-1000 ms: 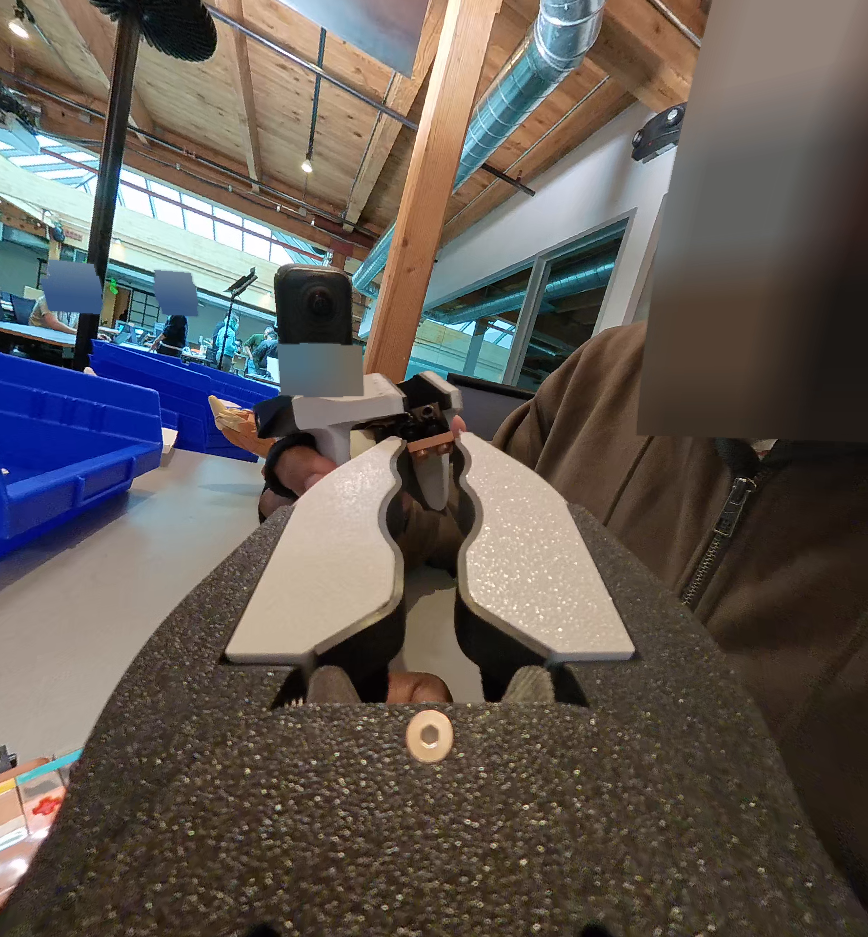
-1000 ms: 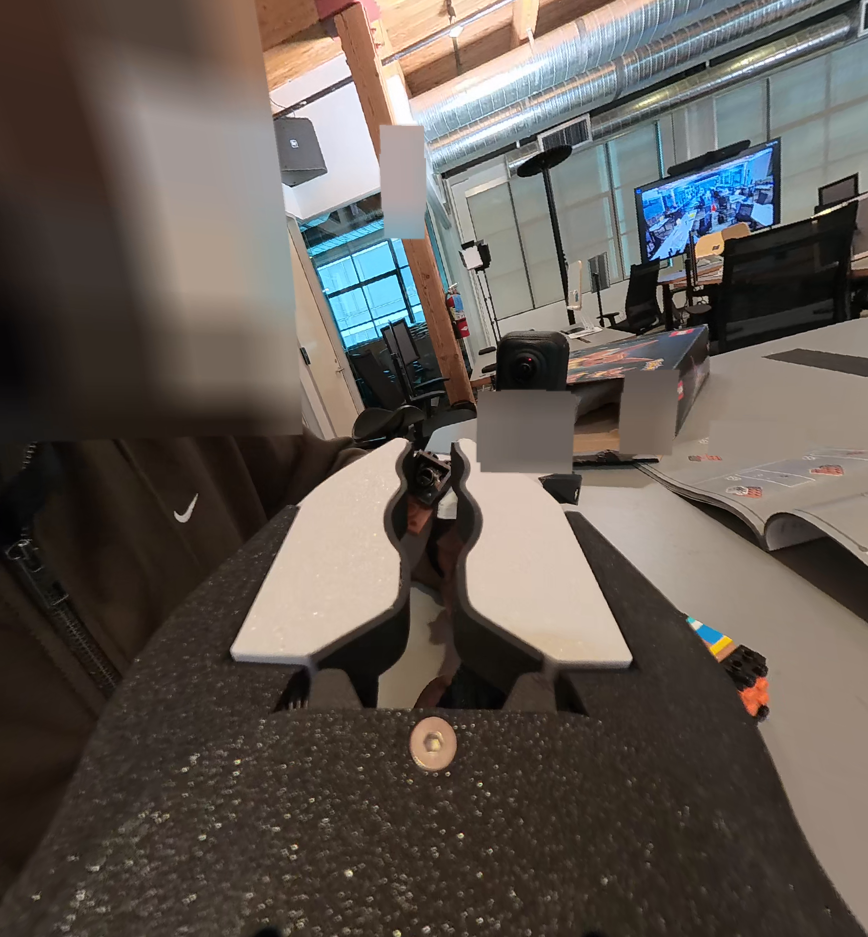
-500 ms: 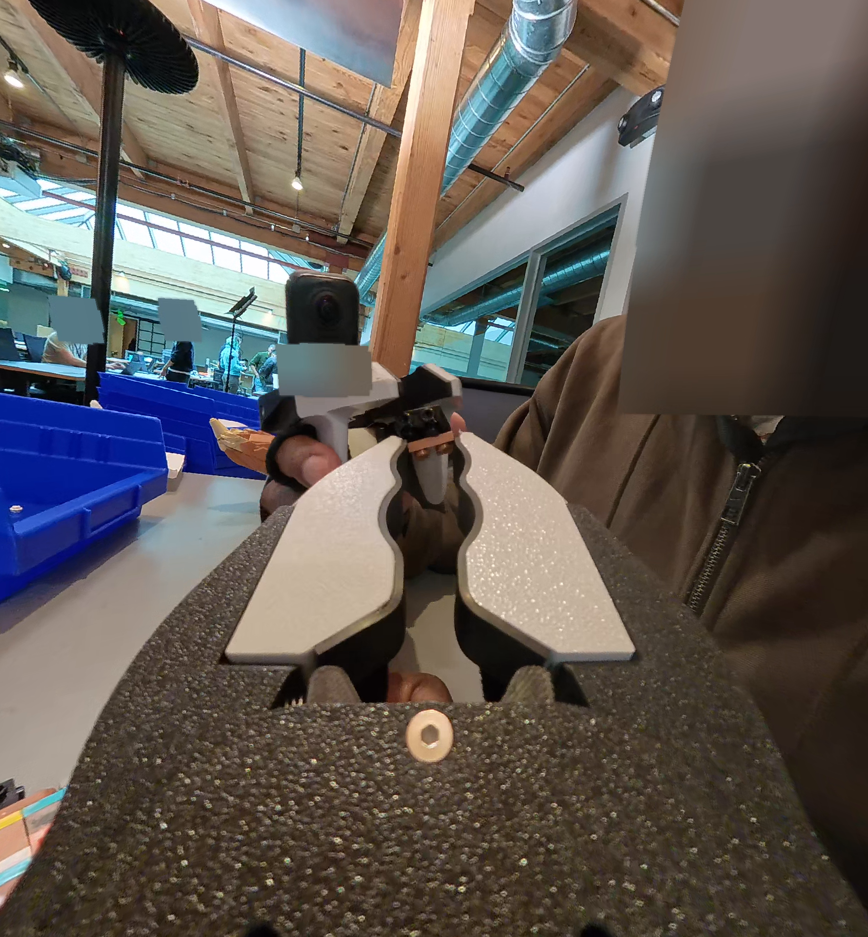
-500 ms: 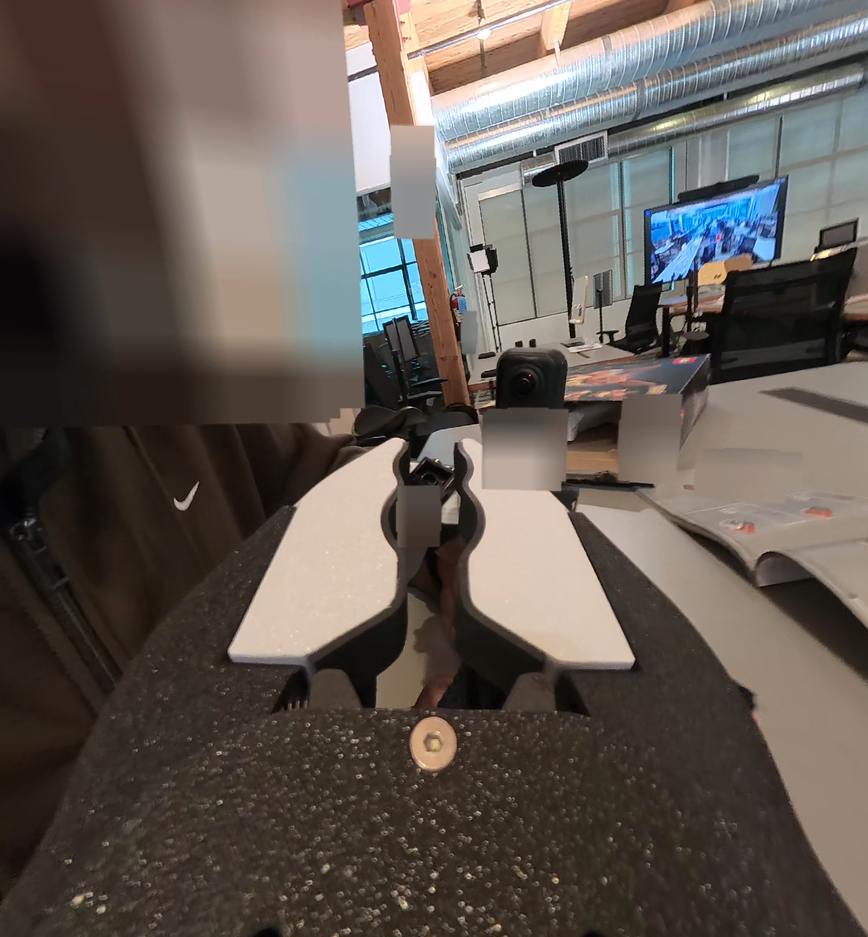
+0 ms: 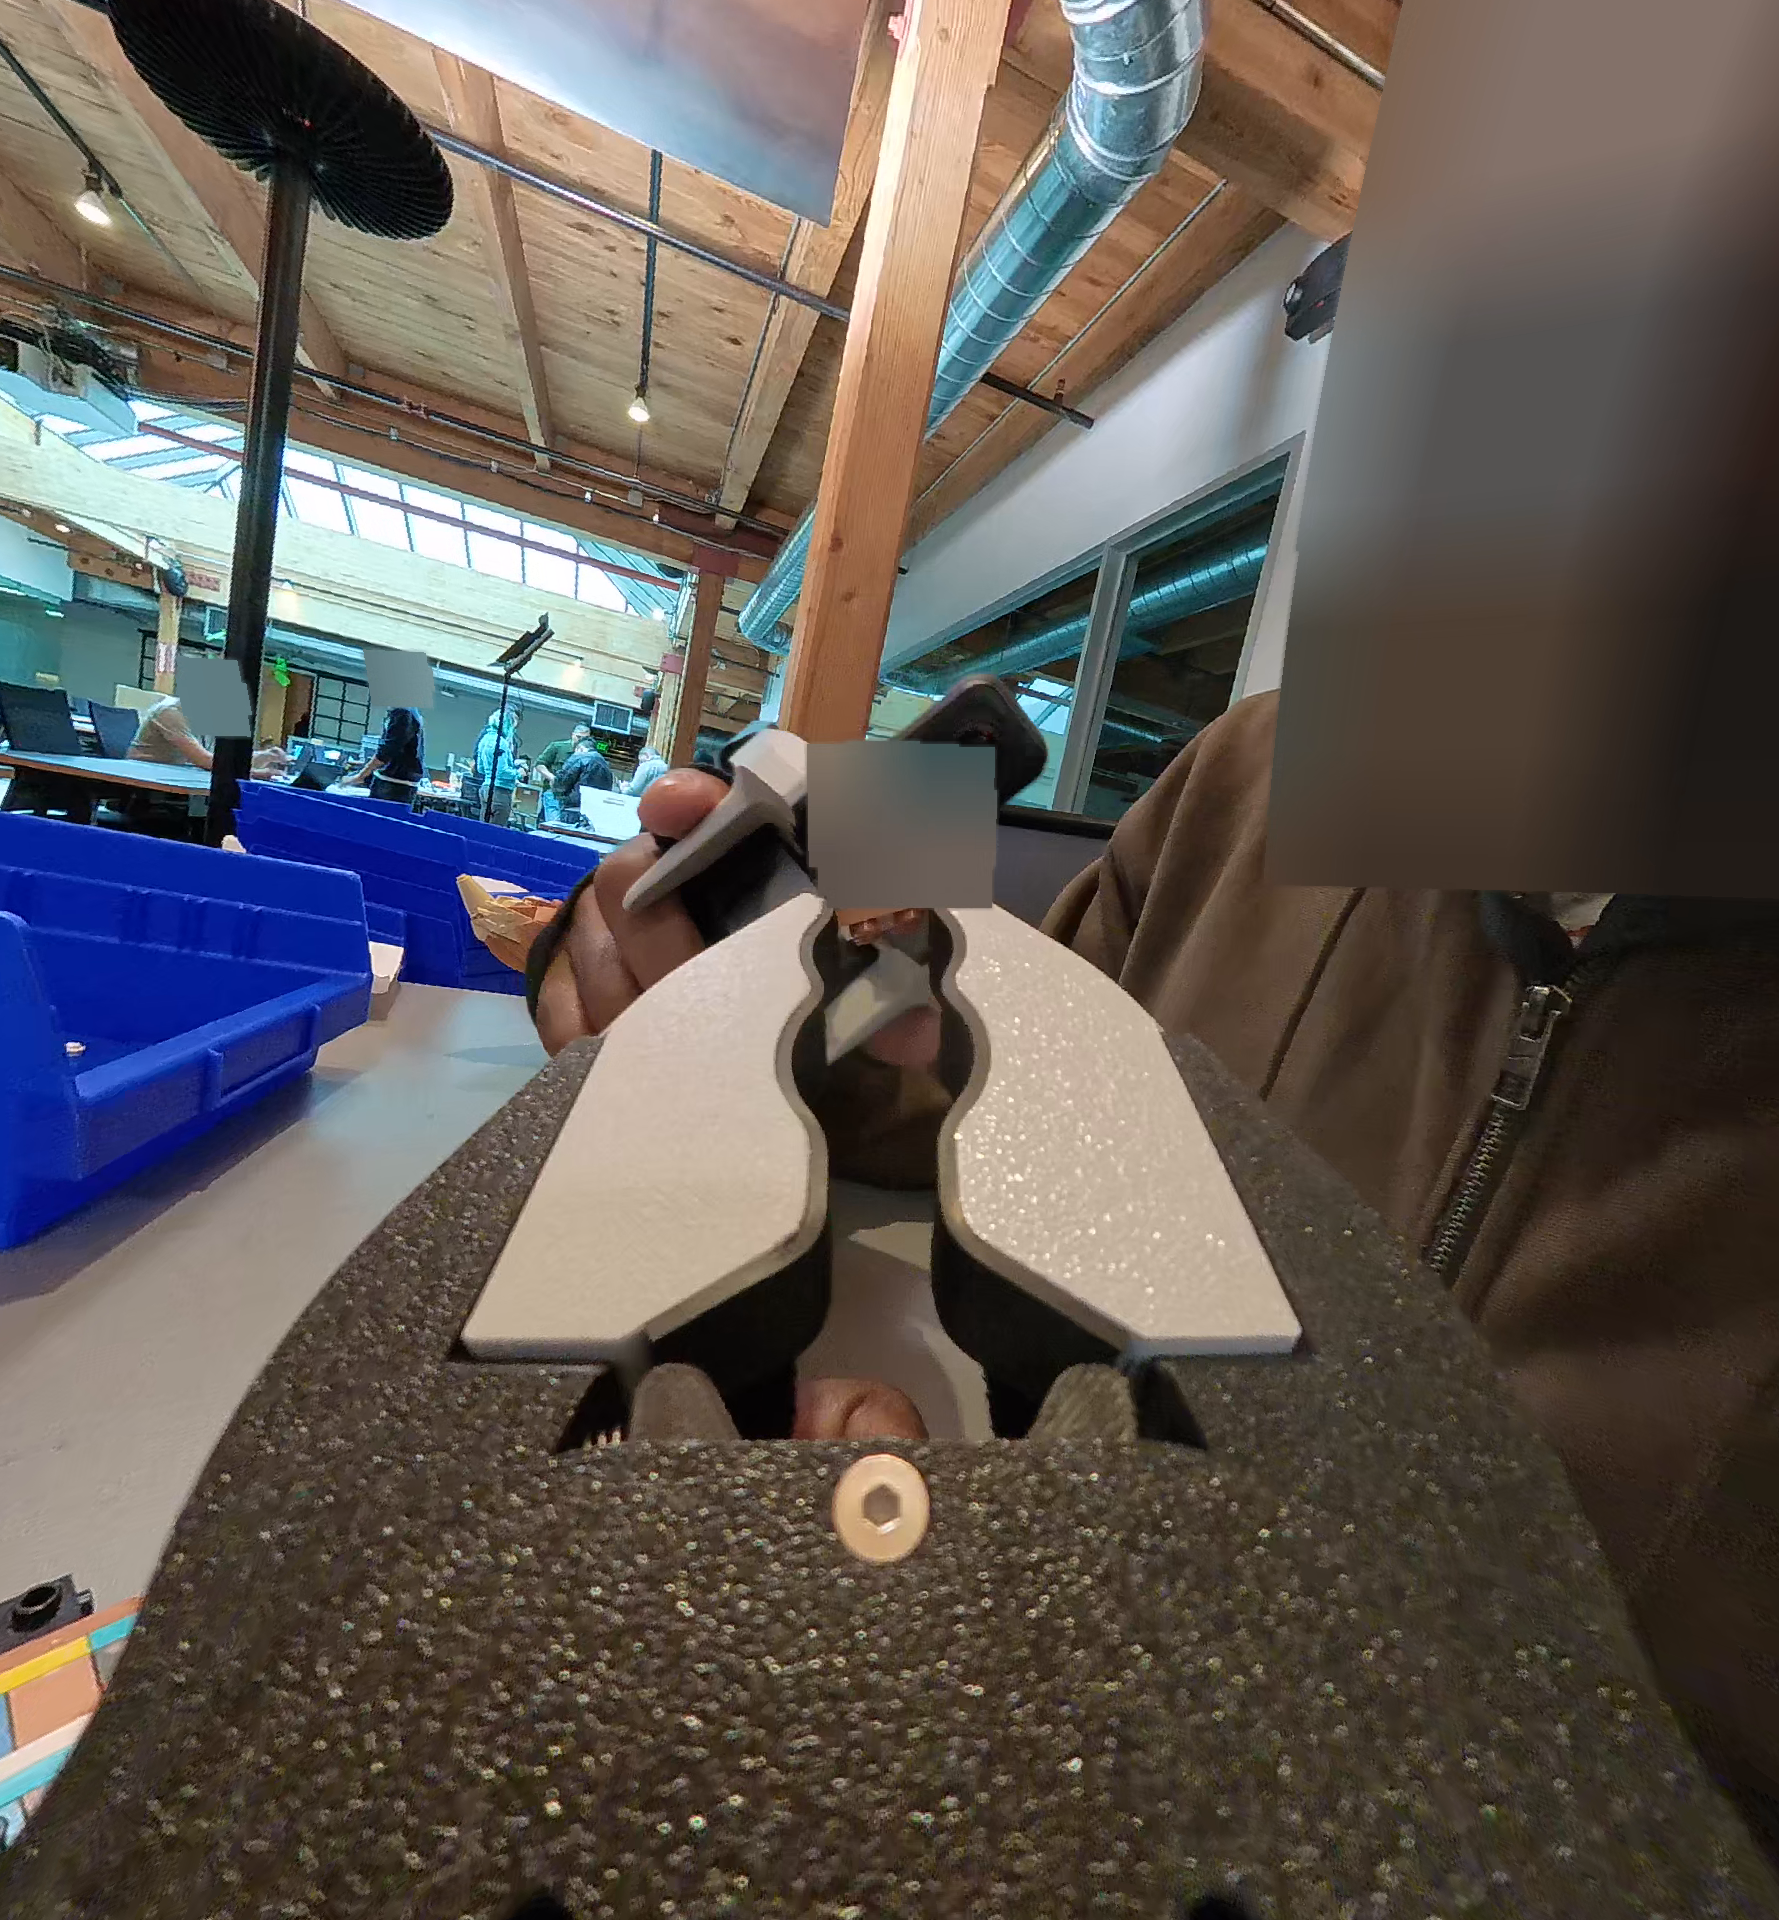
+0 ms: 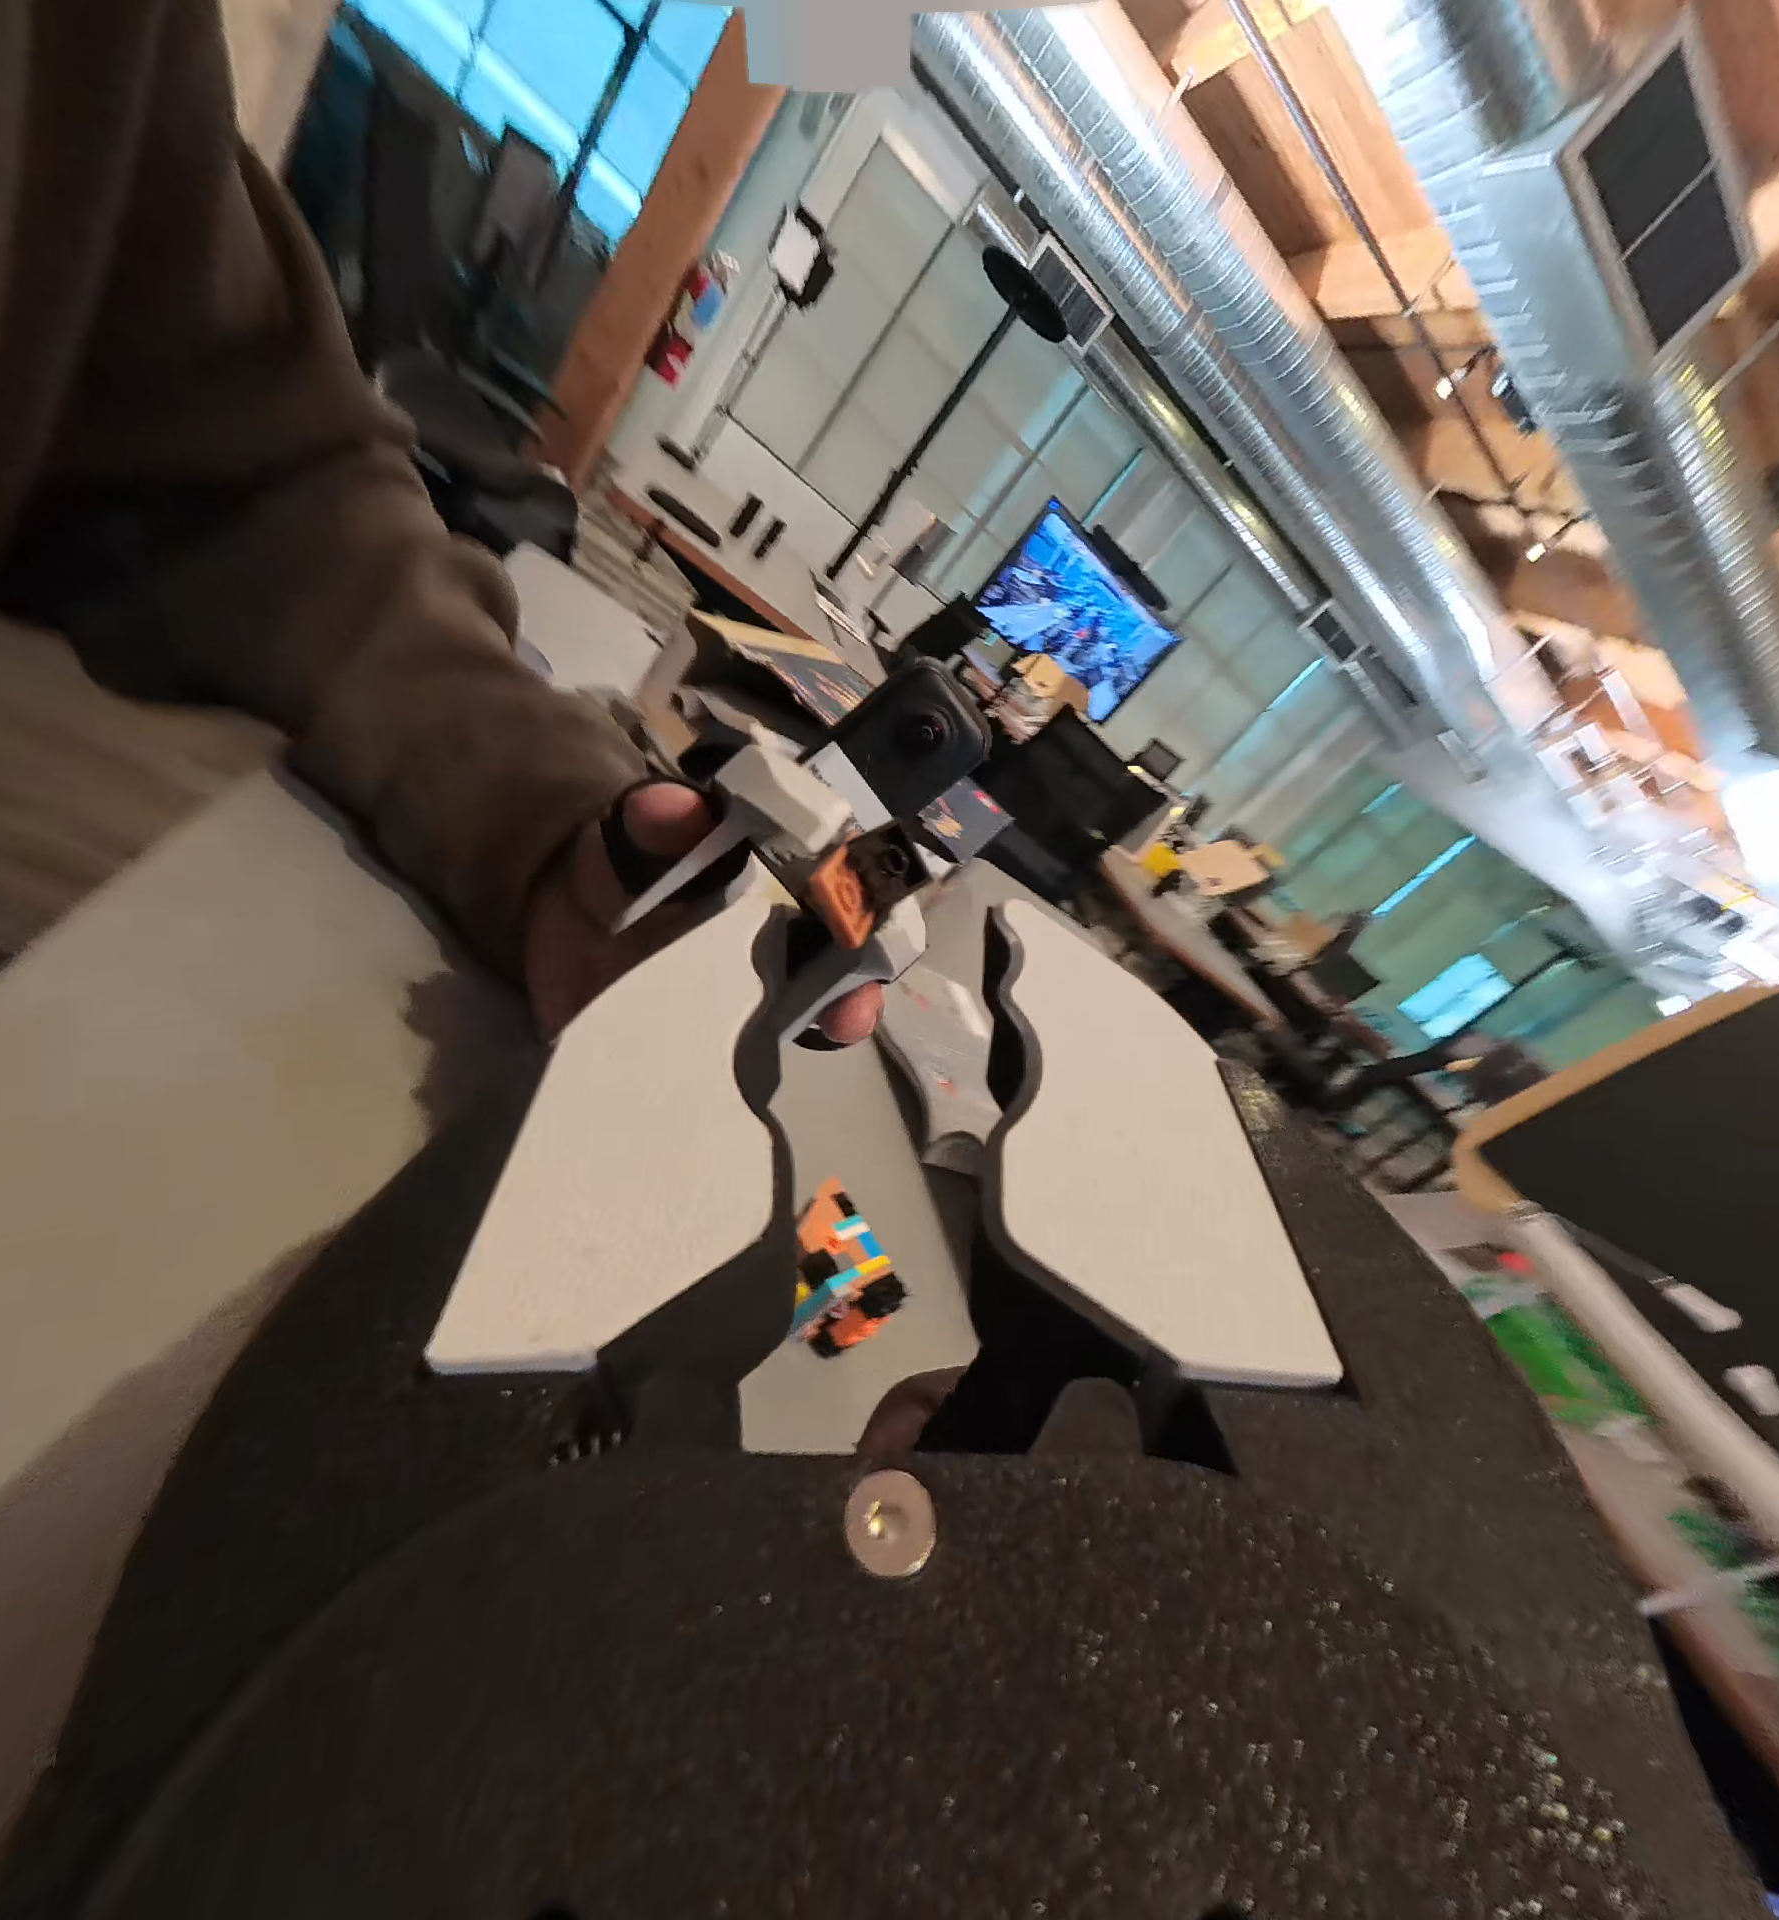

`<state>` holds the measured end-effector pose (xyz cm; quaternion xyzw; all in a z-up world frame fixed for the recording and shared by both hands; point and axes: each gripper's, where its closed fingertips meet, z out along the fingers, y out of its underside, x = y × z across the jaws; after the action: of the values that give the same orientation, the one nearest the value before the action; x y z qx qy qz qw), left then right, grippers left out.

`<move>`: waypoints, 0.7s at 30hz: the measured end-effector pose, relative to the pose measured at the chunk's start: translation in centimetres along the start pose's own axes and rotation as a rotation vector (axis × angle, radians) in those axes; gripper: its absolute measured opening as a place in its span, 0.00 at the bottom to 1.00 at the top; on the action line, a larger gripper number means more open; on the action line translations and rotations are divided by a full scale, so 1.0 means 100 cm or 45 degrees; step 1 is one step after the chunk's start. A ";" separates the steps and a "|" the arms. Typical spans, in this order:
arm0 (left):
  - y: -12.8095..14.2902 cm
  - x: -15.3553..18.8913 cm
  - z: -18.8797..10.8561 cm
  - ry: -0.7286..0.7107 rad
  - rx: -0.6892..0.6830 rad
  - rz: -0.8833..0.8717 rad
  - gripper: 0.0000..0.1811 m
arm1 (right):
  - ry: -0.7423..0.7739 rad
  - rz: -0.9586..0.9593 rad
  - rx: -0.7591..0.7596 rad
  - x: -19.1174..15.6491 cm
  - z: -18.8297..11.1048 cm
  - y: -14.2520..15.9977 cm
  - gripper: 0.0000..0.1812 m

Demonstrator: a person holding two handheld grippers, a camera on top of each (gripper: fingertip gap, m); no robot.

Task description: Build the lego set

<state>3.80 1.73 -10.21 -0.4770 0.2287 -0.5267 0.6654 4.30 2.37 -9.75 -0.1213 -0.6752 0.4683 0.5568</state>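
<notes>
1. Gripping a small orange-and-black Lego piece [image 5: 880,923], the left gripper [image 5: 885,925] has its grey fingers clenched on it at the very tips, raised off the grey table [image 5: 137,1403].
2. From the right wrist view the same piece [image 6: 854,888] shows more plainly: an orange face turned toward the camera, with black studded parts behind it, pinched between the left gripper's two fingers.
3. The right gripper [image 6: 890,925] is released. Its fingers stand apart with a clear gap, and nothing lies between the pads.
4. The tips of the two grippers are close together and face each other. The held piece sits just above the right gripper's left fingertip; I cannot tell whether it touches.
5. The right wrist view is tilted and smeared with motion blur.
6. A partly built Lego model [image 6: 843,1288] in orange, teal and black lies on the table, seen through the gap in the right gripper. It is also cut off at the lower left corner of the left wrist view [image 5: 2,1704].
7. The person's right hand [image 5: 604,935] wraps the right gripper's handle, and the left hand [image 6: 573,914] wraps the left one. A brown zip jacket [image 5: 1487,1143] fills the side of the left wrist view.
8. Blue bins [image 5: 137,1018] stand on the table, well apart from the grippers.
</notes>
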 end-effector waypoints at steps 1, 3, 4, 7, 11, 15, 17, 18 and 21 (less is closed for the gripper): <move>0.000 0.000 0.000 -0.002 -0.001 0.000 0.09 | 0.005 -0.045 -0.013 -0.002 0.002 0.001 0.21; 0.001 -0.001 0.000 -0.005 -0.006 0.002 0.09 | 0.031 -0.142 -0.043 -0.006 0.006 0.003 0.22; 0.001 -0.001 0.000 -0.007 -0.008 0.001 0.09 | 0.045 -0.191 -0.058 -0.007 0.008 0.004 0.23; 0.003 -0.001 0.001 -0.011 -0.024 -0.002 0.09 | 0.098 -0.324 -0.084 -0.008 0.013 0.006 0.23; 0.006 -0.001 0.002 -0.010 -0.045 -0.009 0.09 | 0.139 -0.435 -0.096 -0.008 0.017 0.005 0.23; 0.009 -0.002 0.003 -0.012 -0.068 -0.015 0.09 | 0.151 -0.503 -0.120 -0.011 0.022 0.008 0.20; 0.011 -0.002 0.003 -0.015 -0.081 -0.017 0.09 | 0.169 -0.532 -0.139 -0.011 0.024 0.012 0.16; 0.013 -0.002 0.004 -0.016 -0.094 -0.017 0.09 | 0.188 -0.546 -0.143 -0.010 0.025 0.012 0.14; 0.014 -0.003 0.004 -0.026 -0.102 -0.029 0.09 | 0.217 -0.523 -0.134 -0.008 0.024 0.012 0.09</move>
<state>4.65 2.17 -11.36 -0.5112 0.2374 -0.5197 0.6421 2.03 1.29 -11.04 -0.0493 -0.6597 0.2971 0.6886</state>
